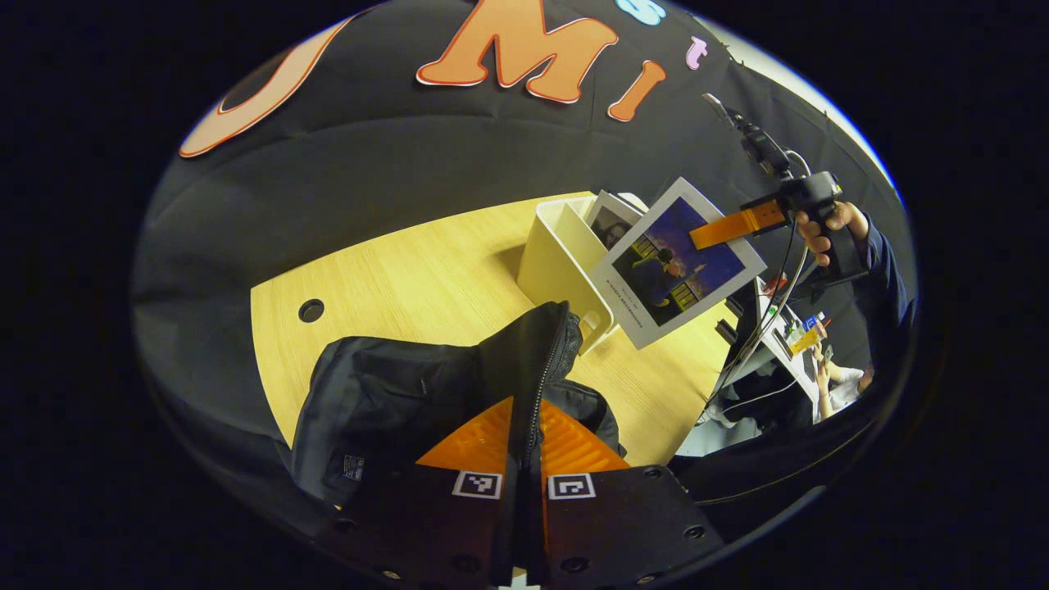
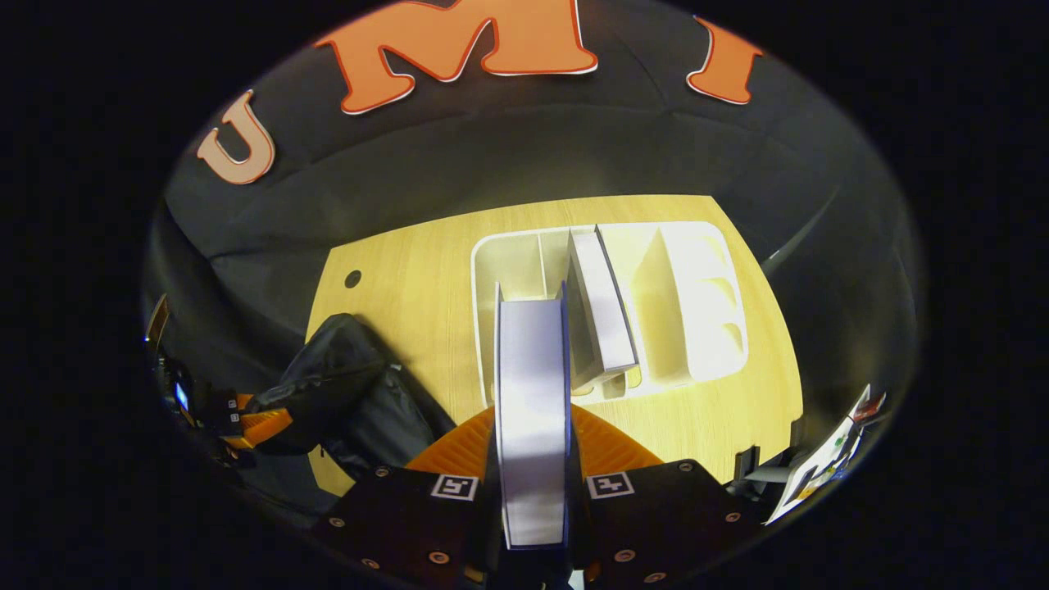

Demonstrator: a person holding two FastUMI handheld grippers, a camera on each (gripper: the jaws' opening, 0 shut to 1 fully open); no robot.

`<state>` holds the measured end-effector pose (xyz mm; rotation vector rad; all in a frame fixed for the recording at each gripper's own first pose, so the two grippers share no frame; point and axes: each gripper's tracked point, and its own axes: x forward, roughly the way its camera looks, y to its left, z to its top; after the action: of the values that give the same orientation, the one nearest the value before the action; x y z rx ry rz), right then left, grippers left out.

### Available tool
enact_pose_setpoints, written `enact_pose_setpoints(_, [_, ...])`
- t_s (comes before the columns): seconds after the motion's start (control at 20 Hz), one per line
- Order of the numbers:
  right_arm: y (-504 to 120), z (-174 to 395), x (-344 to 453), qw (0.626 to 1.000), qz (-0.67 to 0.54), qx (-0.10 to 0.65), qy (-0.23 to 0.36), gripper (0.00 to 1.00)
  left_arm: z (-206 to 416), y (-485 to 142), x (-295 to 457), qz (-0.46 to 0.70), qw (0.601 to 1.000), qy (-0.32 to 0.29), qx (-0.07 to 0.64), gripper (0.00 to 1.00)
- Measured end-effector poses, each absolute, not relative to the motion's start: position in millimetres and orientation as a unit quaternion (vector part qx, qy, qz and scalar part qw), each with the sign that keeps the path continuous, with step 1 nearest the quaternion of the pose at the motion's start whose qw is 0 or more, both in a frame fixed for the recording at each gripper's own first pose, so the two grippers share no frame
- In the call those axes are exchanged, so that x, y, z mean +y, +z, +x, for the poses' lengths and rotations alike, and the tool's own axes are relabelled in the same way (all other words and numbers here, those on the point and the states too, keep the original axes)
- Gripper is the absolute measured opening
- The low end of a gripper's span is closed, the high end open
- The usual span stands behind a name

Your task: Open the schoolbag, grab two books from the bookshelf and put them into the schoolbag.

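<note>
- Left gripper view: the left claw (image 1: 524,442) is clenched on the zipper edge of the black schoolbag (image 1: 393,401), which sits on the wooden desk (image 1: 410,279) at about 6 o'clock.
- At 1 o'clock from the bag stands the white bookshelf (image 1: 565,266), with a second book (image 1: 610,221) upright inside it.
- At 2 o'clock the right claw (image 1: 721,229), held by a hand (image 1: 828,229), grips a book (image 1: 676,262) lifted in the air just beside the shelf, its picture cover facing the camera.
- Right gripper view: the right claw (image 2: 533,459) is clenched on the book (image 2: 533,410), seen edge-on between both fingers.
- The bookshelf (image 2: 697,287) lies at 12 o'clock on the desk (image 2: 410,270), the second book (image 2: 602,311) leaning in a middle slot.
- The schoolbag (image 2: 344,385) is at 9 o'clock, with the left claw (image 2: 254,426) gripping its edge.
</note>
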<state>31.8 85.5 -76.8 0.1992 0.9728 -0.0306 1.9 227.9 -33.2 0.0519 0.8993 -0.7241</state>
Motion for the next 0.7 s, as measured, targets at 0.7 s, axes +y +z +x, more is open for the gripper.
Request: enact_pose_setpoints(0.7, [-84, -48, 107, 0.868, 0.249, 0.424, 0.072, 0.33, 0, -20, 193, 0.003, 0.841, -0.337, 0.424, 0.07])
